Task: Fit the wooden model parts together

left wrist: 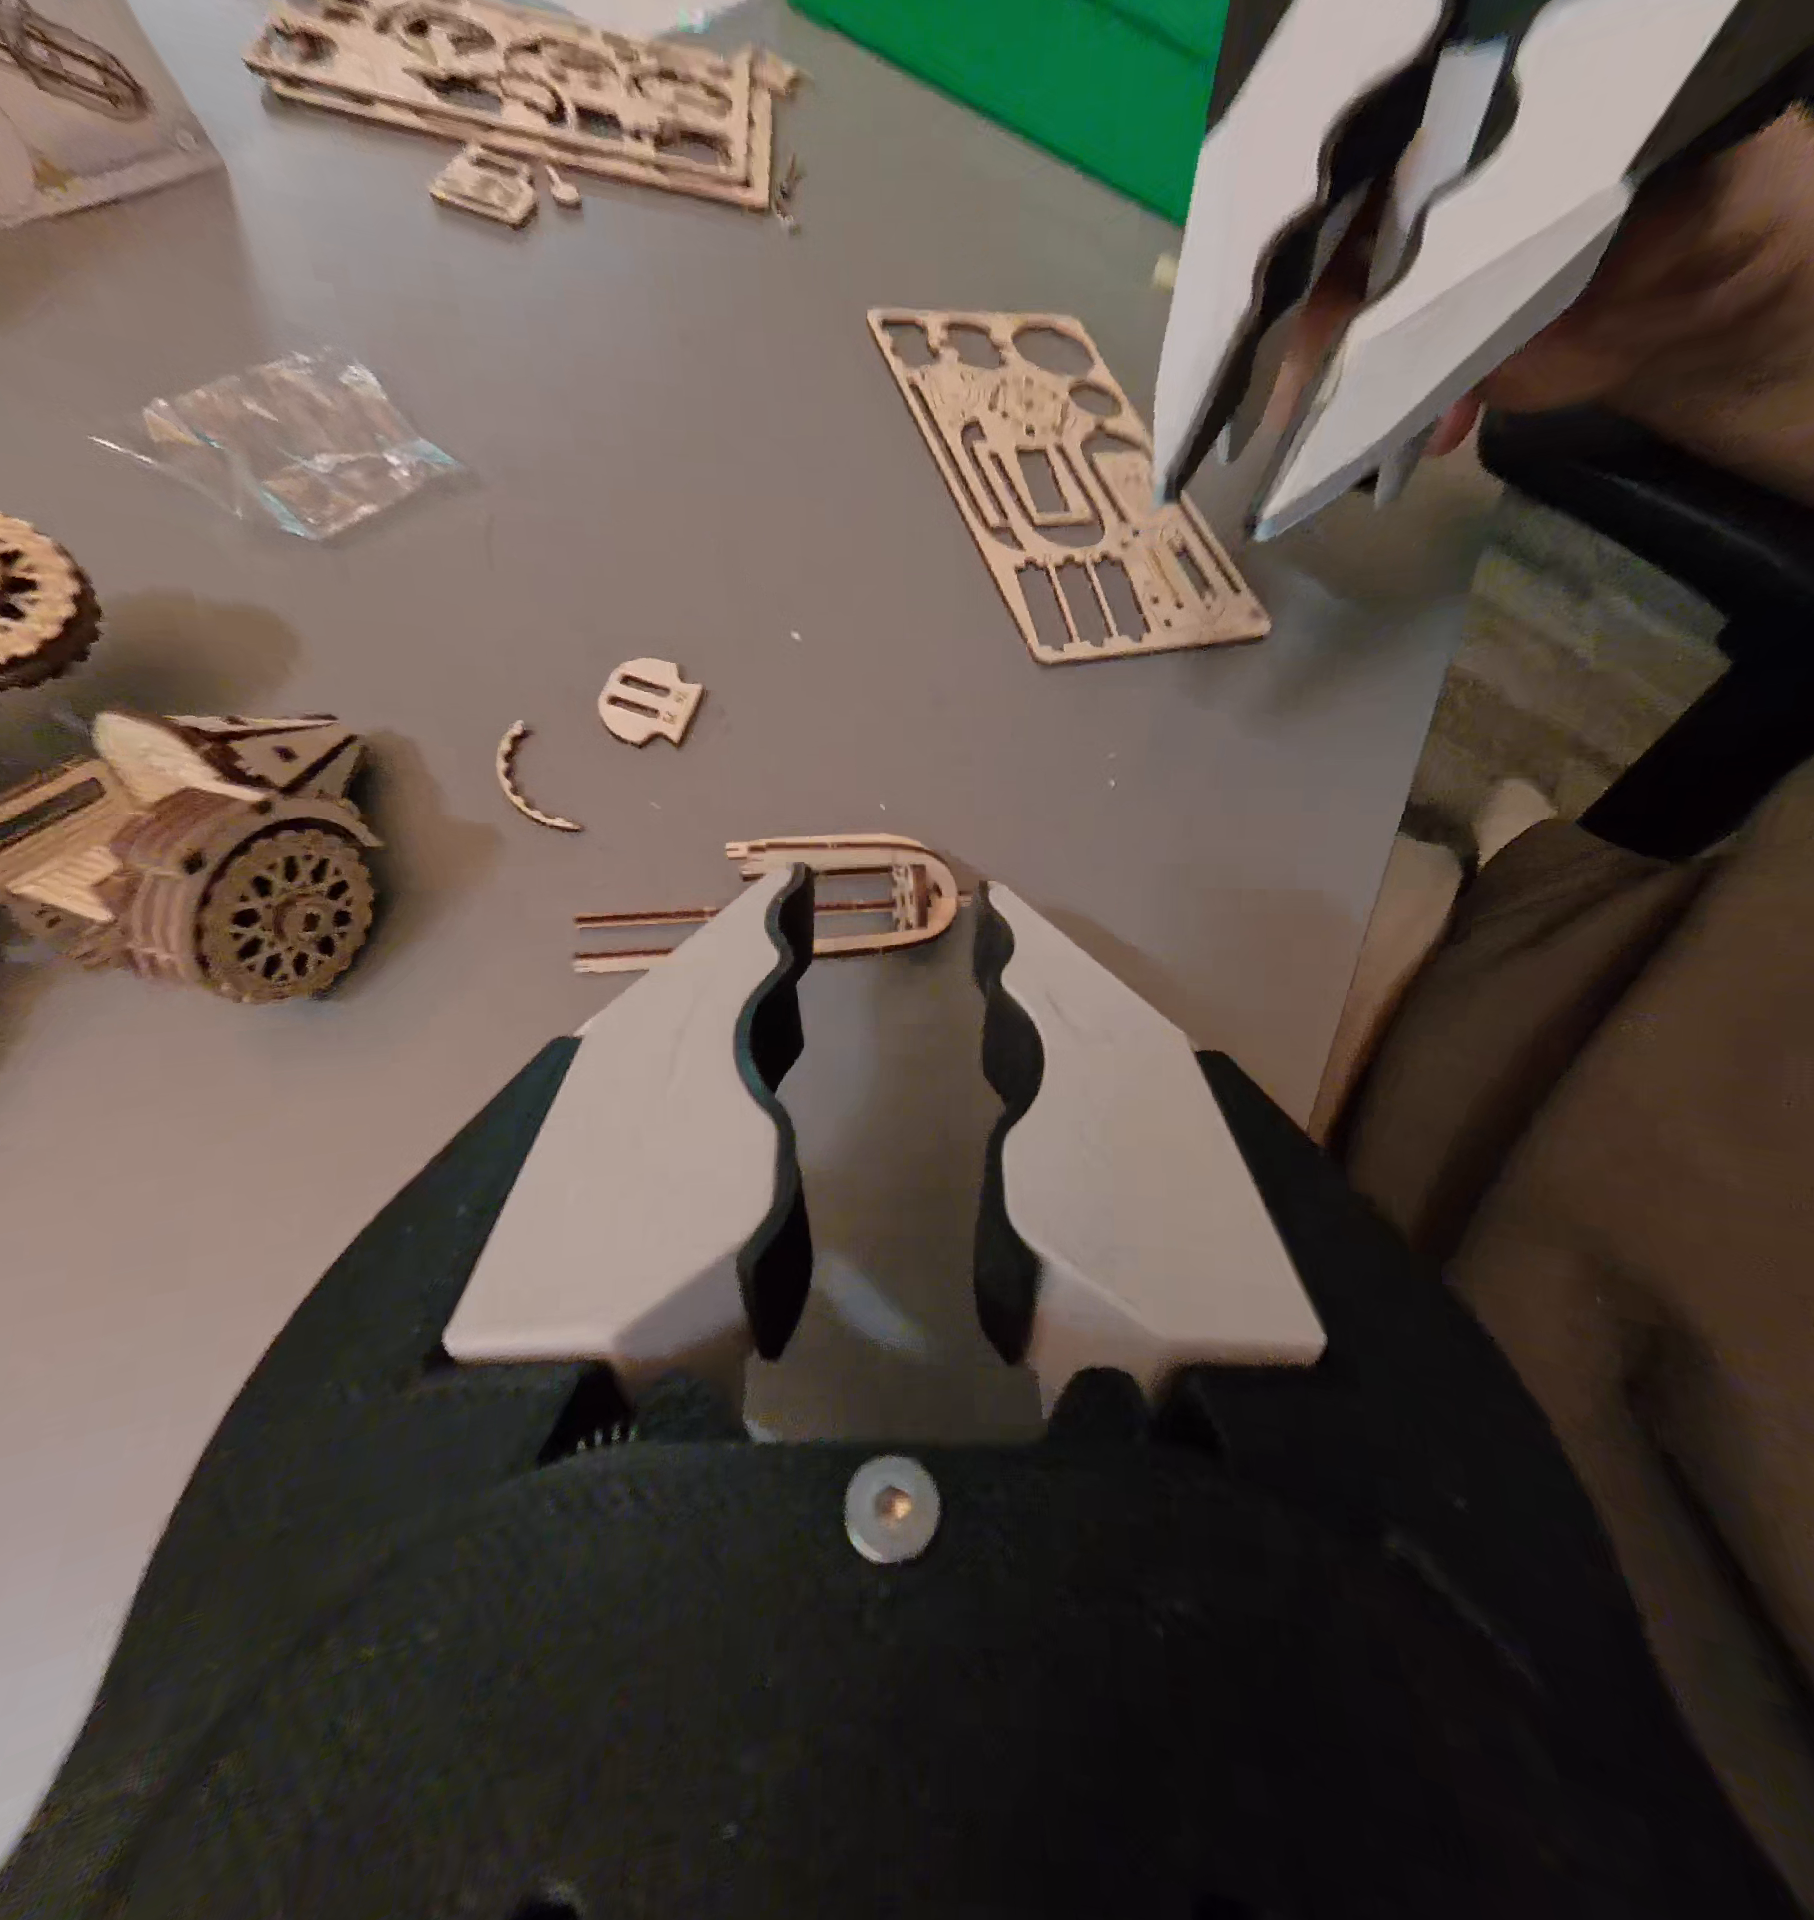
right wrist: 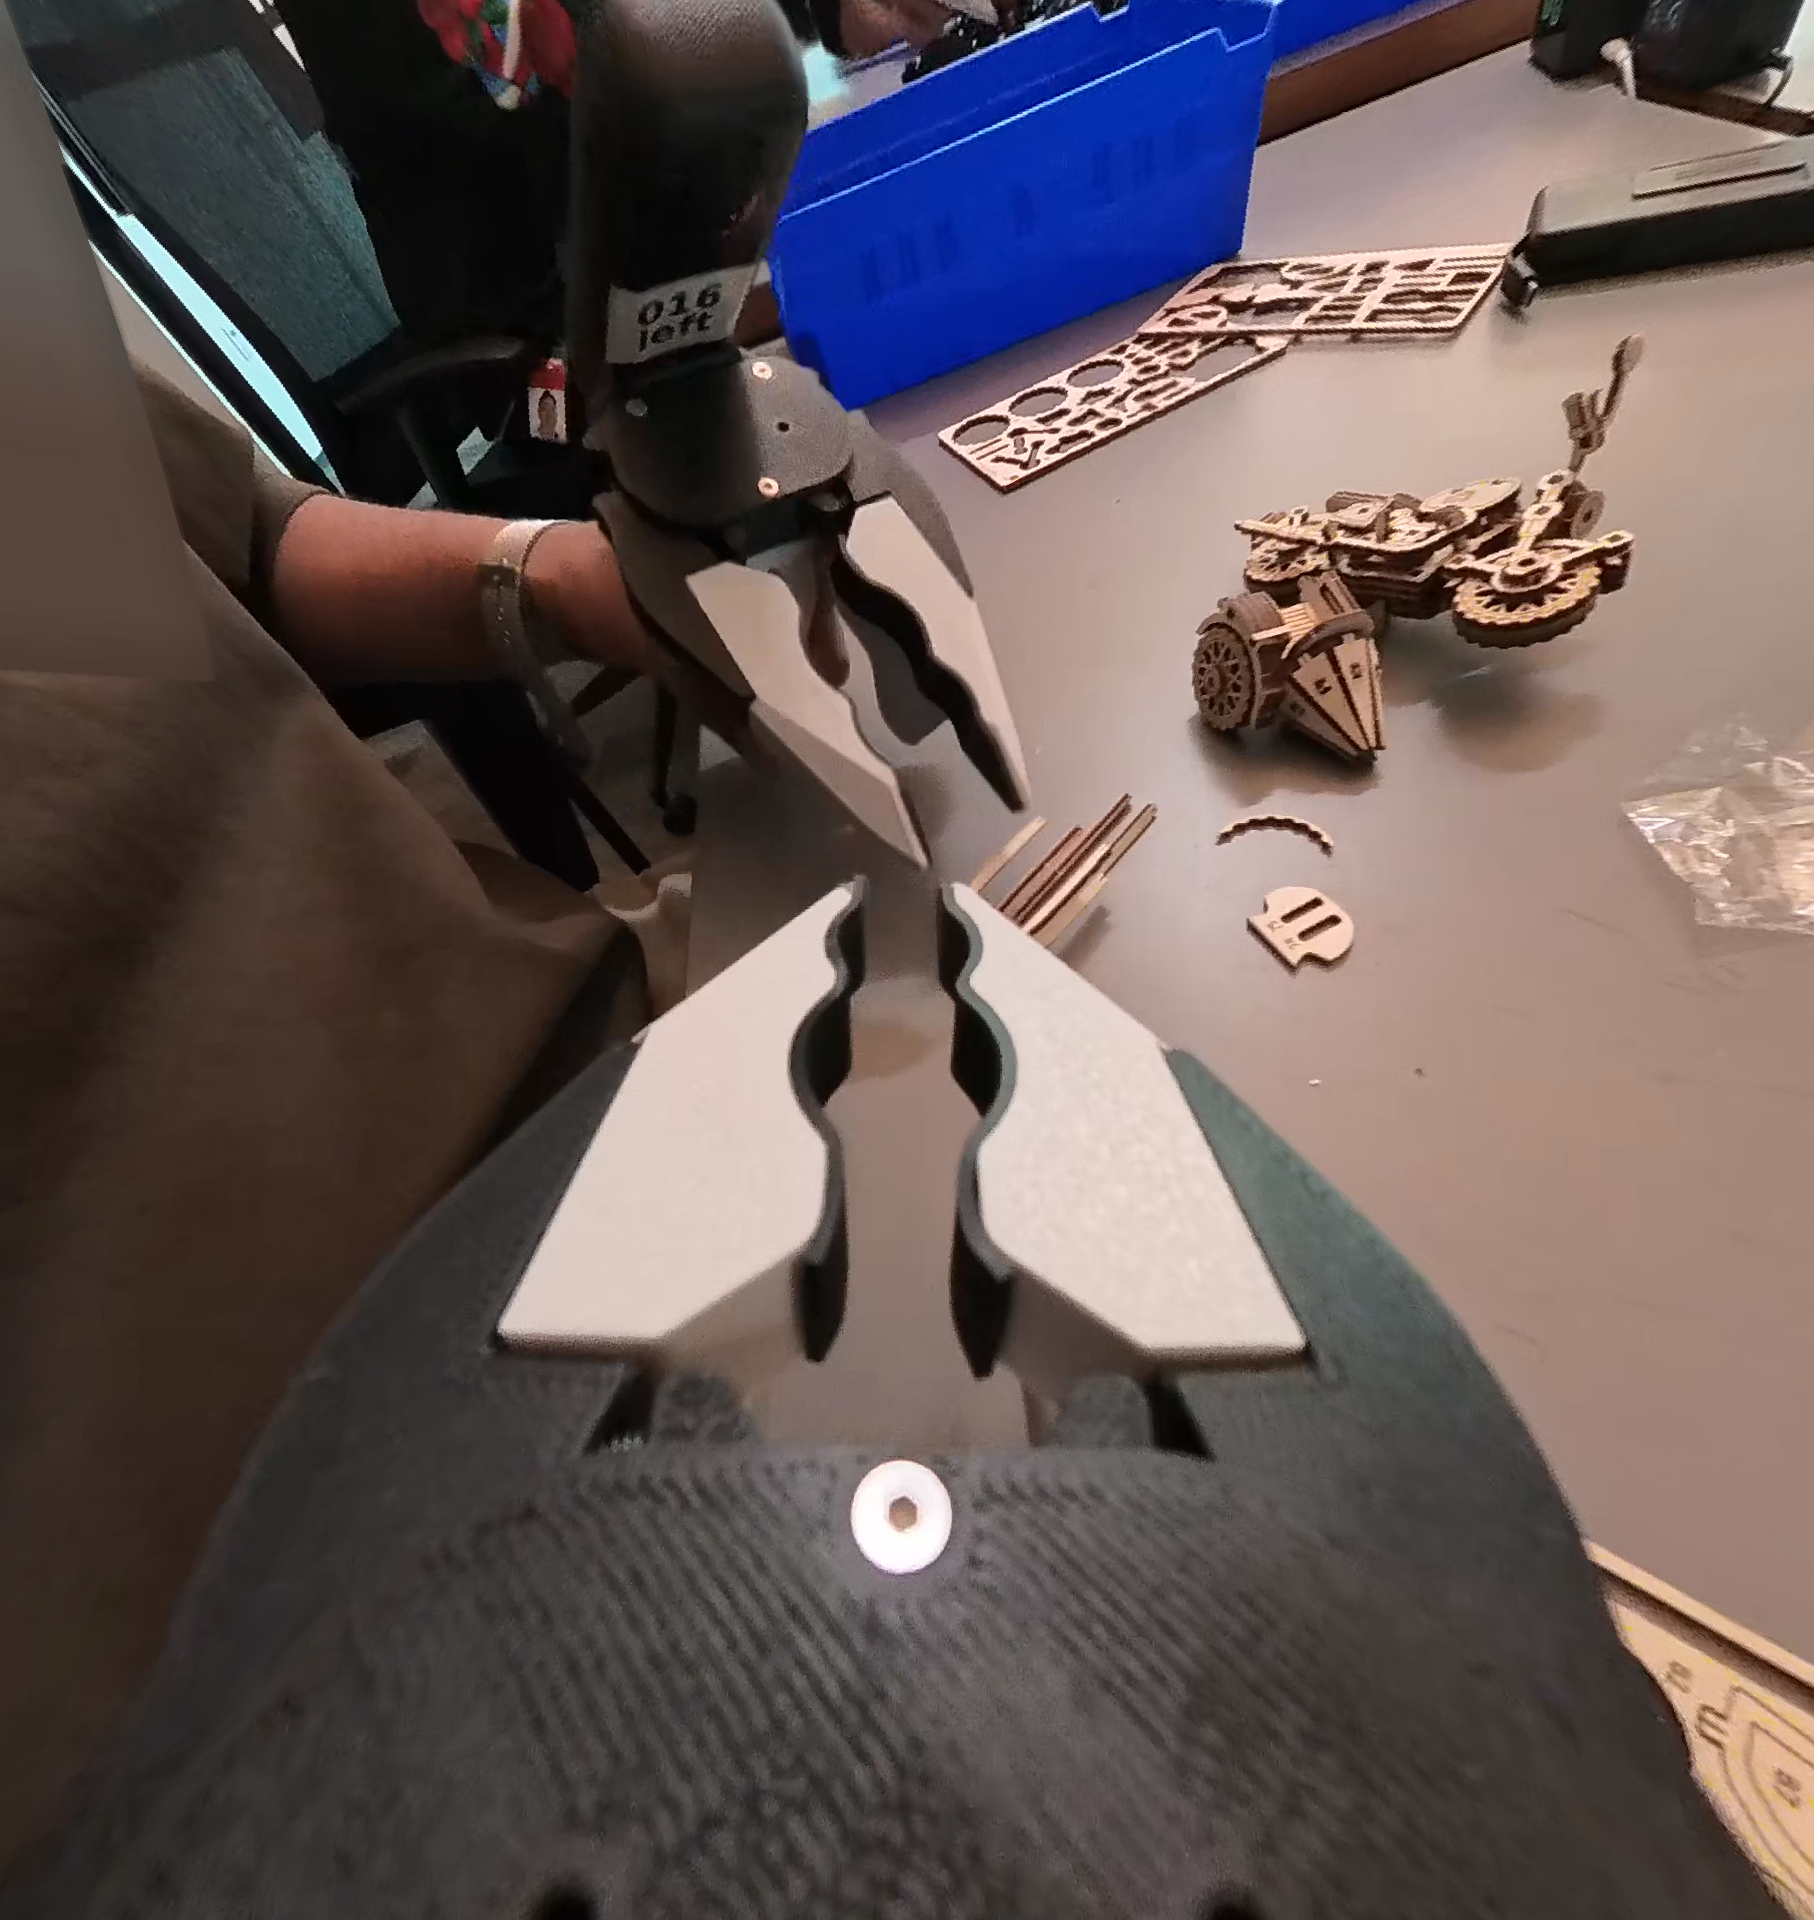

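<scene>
A flat U-shaped wooden frame part (left wrist: 882, 902) lies on the grey table (left wrist: 674, 416), near its edge. My left gripper (left wrist: 892, 891) is open and empty, its fingertips just above this part. In the right wrist view the left gripper (right wrist: 970, 831) hovers beside the same part (right wrist: 1074, 857). My right gripper (right wrist: 903, 896) is open with a narrow gap and holds nothing; in the left wrist view it (left wrist: 1212, 509) hangs above the table's right edge. A partly built wooden motorcycle model (left wrist: 186, 852) (right wrist: 1402, 613) lies to the left.
A round slotted piece (left wrist: 650, 703) and a curved toothed piece (left wrist: 529, 779) lie loose. Punched-out wooden sheets (left wrist: 1069, 488) (left wrist: 529, 94), a plastic bag (left wrist: 290, 447), a green box (left wrist: 1038, 83) and a blue bin (right wrist: 1017, 208) are farther off. Another sheet (right wrist: 1765, 1745) lies near the right gripper. The left gripper's tips are roughly 8 cm from the right gripper's.
</scene>
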The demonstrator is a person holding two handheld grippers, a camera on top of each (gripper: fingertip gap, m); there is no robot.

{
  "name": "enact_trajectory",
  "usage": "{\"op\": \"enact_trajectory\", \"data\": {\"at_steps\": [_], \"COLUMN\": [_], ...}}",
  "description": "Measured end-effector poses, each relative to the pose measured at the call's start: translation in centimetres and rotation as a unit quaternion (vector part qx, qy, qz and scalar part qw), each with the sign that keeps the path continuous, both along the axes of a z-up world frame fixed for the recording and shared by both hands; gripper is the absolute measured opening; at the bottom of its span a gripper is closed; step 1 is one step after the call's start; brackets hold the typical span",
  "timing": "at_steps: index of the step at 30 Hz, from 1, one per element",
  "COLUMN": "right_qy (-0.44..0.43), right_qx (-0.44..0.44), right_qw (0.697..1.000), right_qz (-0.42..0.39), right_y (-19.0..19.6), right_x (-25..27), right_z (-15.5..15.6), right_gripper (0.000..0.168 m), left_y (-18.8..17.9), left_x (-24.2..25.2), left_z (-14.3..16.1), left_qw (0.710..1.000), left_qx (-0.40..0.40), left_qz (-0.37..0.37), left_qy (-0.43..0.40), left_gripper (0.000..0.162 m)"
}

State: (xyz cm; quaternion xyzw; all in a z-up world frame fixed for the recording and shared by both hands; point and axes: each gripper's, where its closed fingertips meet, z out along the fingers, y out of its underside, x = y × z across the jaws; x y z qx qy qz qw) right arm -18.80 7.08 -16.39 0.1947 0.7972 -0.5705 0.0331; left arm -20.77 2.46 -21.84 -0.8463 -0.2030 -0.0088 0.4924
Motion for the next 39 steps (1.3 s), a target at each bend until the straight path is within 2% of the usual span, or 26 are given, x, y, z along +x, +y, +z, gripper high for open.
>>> {"op": "enact_trajectory", "data": {"at_steps": [6,8,10,12,14,16,19,22,25,28,30,34,36,39], "right_qy": [0.018,0.069,0.137,0.184,0.194,0.181,0.164,0.141,0.144,0.192,0.216,0.291,0.282,0.225], "right_qx": [-0.011,0.022,0.07,0.07,0.038,0.026,0.063,0.09,0.08,0.097,0.112,0.111,0.097,0.085], "right_qw": [0.999,0.992,0.963,0.929,0.908,0.898,0.884,0.842,0.841,0.843,0.873,0.885,0.883,0.88], "right_qz": [-0.03,-0.104,-0.223,-0.314,-0.37,-0.4,-0.434,-0.513,-0.514,-0.493,-0.422,-0.347,-0.363,-0.409], "right_y": [0.6,2.6,7.0,11.2,14.0,15.2,15.7,17.0,16.4,16.1,14.3,12.1,12.5,14.1], "right_x": [-1.0,-3.3,-6.8,-8.9,-9.9,-10.4,-11.2,-12.3,-12.3,-11.8,-10.6,-8.7,-8.8,-10.1], "right_z": [0.7,1.1,2.0,3.6,4.7,4.5,3.3,2.4,2.8,4.1,4.3,5.0,5.1,3.9], "right_gripper": [0.014,0.016,0.015,0.018,0.022,0.014,0.003,0.0,0.0,0.0,0.0,0.0,0.0,0.0], "left_y": [-0.2,-0.2,-0.1,0.1,0.4,0.9,1.7,1.6,1.4,1.6,1.7,1.8,1.6,1.2], "left_x": [-1.3,-1.5,-1.4,-1.1,-1.1,-1.1,-0.1,-0.2,-0.6,0.0,0.1,-0.2,-0.2,-0.4], "left_z": [2.8,3.2,3.3,3.3,3.3,3.4,4.3,4.5,4.3,4.3,4.4,5.2,6.0,7.4], "left_qw": [0.993,0.992,0.992,0.993,0.993,0.993,0.991,0.992,0.993,0.993,0.992,0.987,0.983,0.974], "left_qx": [0.104,0.111,0.113,0.111,0.109,0.112,0.131,0.121,0.106,0.115,0.127,0.158,0.178,0.221], "left_qz": [0.032,0.038,0.036,0.032,0.036,0.037,0.011,0.019,0.035,0.021,0.02,0.033,0.032,0.043], "left_qy": [-0.043,-0.039,-0.032,-0.03,-0.029,-0.03,-0.022,0.009,0.032,0.017,0.002,-0.013,0.0,0.016], "left_gripper": [0.039,0.044,0.045,0.045,0.031,0.017,0.002,0.0,0.0,0.0,0.0,0.0,0.0,0.0]}}
